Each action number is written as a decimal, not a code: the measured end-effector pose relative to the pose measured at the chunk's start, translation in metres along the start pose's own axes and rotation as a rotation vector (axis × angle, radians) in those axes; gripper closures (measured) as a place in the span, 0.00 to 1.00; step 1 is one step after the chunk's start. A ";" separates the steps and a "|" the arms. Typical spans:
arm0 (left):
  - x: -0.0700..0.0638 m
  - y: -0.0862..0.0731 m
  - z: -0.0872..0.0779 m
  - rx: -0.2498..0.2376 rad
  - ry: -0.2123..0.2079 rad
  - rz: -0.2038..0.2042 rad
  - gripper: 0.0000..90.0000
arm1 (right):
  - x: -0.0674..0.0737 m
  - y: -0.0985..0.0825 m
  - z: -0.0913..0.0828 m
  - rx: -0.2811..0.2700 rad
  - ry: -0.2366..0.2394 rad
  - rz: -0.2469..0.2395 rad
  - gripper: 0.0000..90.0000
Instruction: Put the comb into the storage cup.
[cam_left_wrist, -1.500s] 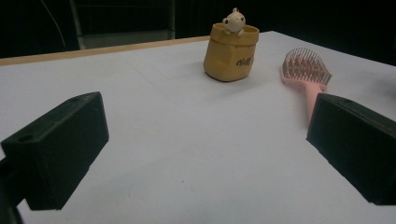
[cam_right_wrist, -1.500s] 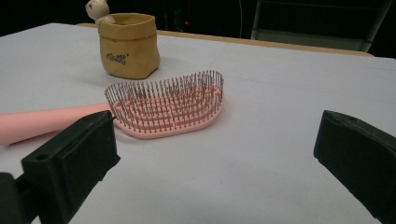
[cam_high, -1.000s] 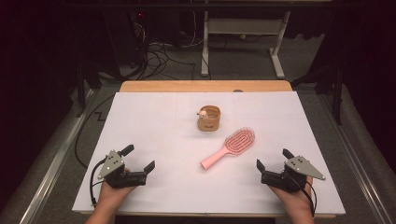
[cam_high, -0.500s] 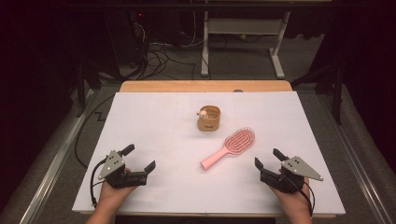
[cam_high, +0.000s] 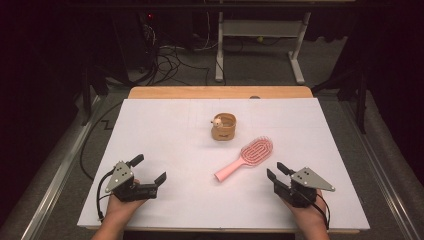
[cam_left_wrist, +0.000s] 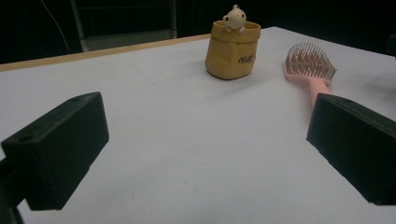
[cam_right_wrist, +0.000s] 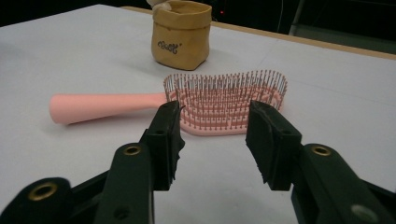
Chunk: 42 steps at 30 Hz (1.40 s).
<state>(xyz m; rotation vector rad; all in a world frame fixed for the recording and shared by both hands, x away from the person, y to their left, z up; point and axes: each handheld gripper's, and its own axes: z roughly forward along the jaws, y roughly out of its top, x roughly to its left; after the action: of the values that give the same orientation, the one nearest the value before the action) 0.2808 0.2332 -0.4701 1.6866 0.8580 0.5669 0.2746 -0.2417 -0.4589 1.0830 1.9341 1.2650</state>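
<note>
A: Right gripper (cam_high: 276, 172)?
B: Held low over the desk (cam_high: 165, 125) at its near right corner, hand underneath, grey plate on top, aimed at the pink hairbrush (cam_high: 244, 158). Jaws narrowed to a middling gap, just been closing, with bare air between; brush head seen just beyond the tips in the right gripper view.

A: And the left gripper (cam_high: 147, 170)?
B: Parked near the front left, gripped from below, tilted toward the middle of the desk. Jaws spread wide, gripping none of the items.

A: Brush position?
B: Flat on the white desk, bristles up, handle pointing toward the near left. Just behind, a tan pouch-shaped cup (cam_high: 223, 127) with a small bear figure (cam_left_wrist: 234, 17) on its rim, upright, close by yet apart.
</note>
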 end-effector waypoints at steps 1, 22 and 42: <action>0.000 0.000 0.000 -0.001 0.000 0.002 0.00 | 0.002 0.000 0.002 0.012 0.004 -0.003 0.67; -0.001 0.000 0.000 -0.008 0.014 0.010 0.00 | 0.032 0.023 0.046 0.101 0.151 -0.027 1.00; 0.000 0.000 -0.002 -0.019 -0.008 0.001 0.00 | 0.051 0.050 0.133 0.389 0.106 -0.072 1.00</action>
<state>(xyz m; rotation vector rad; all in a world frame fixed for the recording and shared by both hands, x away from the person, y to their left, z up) 0.2795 0.2341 -0.4697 1.6708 0.8436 0.5665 0.3718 -0.1260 -0.4658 1.1352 2.3440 0.9449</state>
